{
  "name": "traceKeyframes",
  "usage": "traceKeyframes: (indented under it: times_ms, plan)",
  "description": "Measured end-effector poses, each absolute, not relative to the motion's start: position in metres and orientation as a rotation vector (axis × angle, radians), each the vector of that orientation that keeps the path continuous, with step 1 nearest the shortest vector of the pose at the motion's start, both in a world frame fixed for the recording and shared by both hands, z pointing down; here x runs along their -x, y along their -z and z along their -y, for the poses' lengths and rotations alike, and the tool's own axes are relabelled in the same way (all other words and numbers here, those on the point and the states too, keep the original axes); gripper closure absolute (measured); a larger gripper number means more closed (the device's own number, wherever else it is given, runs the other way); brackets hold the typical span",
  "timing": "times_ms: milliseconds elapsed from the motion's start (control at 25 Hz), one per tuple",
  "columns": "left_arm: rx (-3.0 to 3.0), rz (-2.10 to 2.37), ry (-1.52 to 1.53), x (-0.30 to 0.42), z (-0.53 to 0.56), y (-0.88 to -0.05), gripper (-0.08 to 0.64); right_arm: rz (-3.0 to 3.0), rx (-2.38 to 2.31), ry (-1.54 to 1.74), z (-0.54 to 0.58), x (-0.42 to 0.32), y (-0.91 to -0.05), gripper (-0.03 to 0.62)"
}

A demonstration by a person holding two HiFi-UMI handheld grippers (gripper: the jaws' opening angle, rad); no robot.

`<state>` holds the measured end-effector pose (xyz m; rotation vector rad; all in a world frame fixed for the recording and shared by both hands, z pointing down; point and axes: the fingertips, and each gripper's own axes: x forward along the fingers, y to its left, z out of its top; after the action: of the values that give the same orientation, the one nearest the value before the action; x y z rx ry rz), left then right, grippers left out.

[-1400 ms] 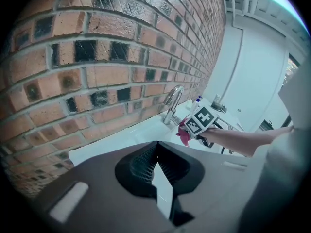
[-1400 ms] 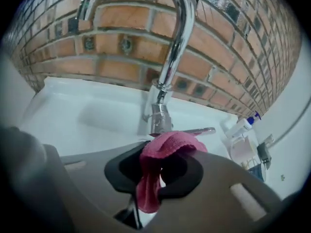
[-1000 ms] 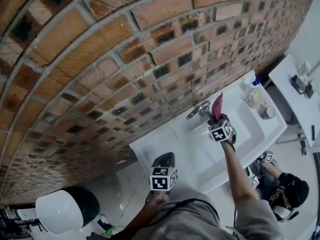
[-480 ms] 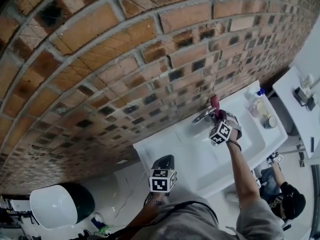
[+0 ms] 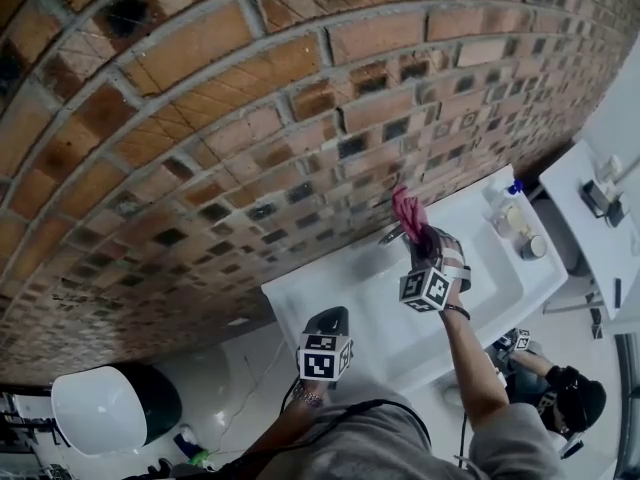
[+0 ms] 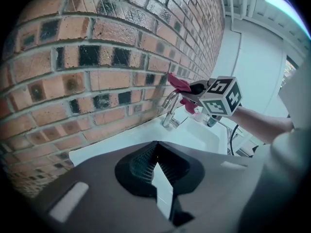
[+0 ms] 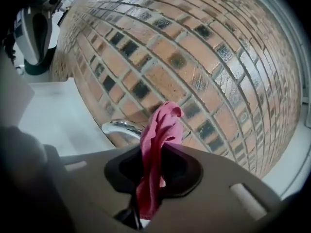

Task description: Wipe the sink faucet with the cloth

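A pink cloth (image 5: 408, 211) sticks up out of my right gripper (image 5: 423, 240), which is shut on it. The gripper holds the cloth against the top of the chrome faucet (image 5: 391, 235) at the back of the white sink (image 5: 505, 273), close to the brick wall. In the right gripper view the cloth (image 7: 156, 144) runs up through the jaws of the gripper (image 7: 148, 183), and the faucet (image 7: 118, 128) curves just behind it. My left gripper (image 5: 329, 318) hangs shut in front of the sink's left end, holding nothing. From there I see the faucet (image 6: 170, 114) and the cloth (image 6: 179, 83).
A brick wall (image 5: 250, 98) rises straight behind the sink. A bottle (image 5: 503, 203) and a small jar (image 5: 534, 248) stand at the sink's right end. A white table (image 5: 585, 213) is further right. A white and dark bin (image 5: 110, 418) sits on the floor at lower left.
My right gripper has carried the cloth left along the faucet, from the spout side to over its top. The left gripper has stayed where it was.
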<state>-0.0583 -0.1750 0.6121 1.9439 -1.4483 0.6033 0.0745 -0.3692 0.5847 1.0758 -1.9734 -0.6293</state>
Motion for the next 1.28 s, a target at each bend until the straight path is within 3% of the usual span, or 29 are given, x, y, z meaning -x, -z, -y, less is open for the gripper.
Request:
traceKeyframes:
  times_ms: [160,320,480,720,960,1280]
  plan:
    - [-1.951,1.448,-0.613,0.058,0.174,-0.612,0.545,2.080,-1.029,0.577,0.342,-0.048,-0.596,0.532]
    - [-1.962,1.437,-0.609,0.053,0.173,-0.608,0.545,2.090,-0.753,0.472,0.305,-0.010,-0.674,0.534]
    - [-1.994,1.438,-0.599,0.049,0.167,-0.596,0.545,2.058,-0.865,0.249,0.329,-0.035,-0.697,0.534]
    - [-1.919,1.500,-0.580,0.076,0.159,-0.601,0.545,2.106,-1.125,-0.013,0.392,-0.078,-0.656,0.532]
    - [-1.912,1.520,-0.547,0.079,0.161,-0.593,0.545,2.355,-1.344,-0.748,0.398,-0.101,-0.655,0.531]
    - [-1.877,1.558,-0.532,0.084,0.150,-0.590,0.545,2.144,-1.347,-0.909,0.399,-0.109,-0.731,0.529]
